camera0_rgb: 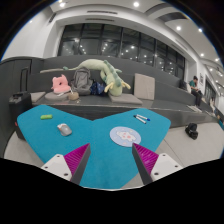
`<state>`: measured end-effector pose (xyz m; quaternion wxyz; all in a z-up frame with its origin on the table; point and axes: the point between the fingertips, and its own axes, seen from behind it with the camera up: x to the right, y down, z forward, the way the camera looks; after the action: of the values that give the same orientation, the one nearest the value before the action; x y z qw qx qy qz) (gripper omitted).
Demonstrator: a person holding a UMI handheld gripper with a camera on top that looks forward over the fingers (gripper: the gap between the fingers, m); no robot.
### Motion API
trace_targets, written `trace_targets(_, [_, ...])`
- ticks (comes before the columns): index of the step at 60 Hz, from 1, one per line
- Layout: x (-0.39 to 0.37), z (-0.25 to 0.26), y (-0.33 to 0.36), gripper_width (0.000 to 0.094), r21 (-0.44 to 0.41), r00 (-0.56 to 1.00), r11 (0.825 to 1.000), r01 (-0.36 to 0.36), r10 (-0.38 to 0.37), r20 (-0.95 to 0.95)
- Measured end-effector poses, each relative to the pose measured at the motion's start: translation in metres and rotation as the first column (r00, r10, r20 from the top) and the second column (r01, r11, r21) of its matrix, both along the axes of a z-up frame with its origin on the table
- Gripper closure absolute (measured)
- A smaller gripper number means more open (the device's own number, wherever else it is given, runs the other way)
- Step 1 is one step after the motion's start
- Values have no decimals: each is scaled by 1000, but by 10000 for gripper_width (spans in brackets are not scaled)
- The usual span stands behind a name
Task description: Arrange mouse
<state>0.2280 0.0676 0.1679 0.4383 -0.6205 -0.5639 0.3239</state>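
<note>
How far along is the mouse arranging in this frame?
Nothing looks done yet. The mouse lies untouched on the teal mat, ahead and left of the gripper, which is open and holds nothing. Approaching, grasping and placing the mouse all remain.

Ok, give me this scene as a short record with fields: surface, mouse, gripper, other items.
surface: teal mat on a table
mouse: grey mouse, on the mat, ahead of the left finger
hand-held gripper: open, holding nothing
other items: white disc; blue pen; small green item
background: plush toys on a counter
</note>
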Motion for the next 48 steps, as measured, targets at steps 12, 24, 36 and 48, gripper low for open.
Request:
trace_targets(12, [-11, -21, -8, 81, -27, 1000, 1000, 11, -10, 28])
trace_targets(24, [-23, -40, -64, 84, -81, 999, 996, -22, 25, 37])
trace_targets(36, [-47, -53, -140, 81, -104, 993, 988, -114, 117, 23])
trace_targets(48, [-69, -62, -212, 80, -103, 982, 977, -187, 188, 1])
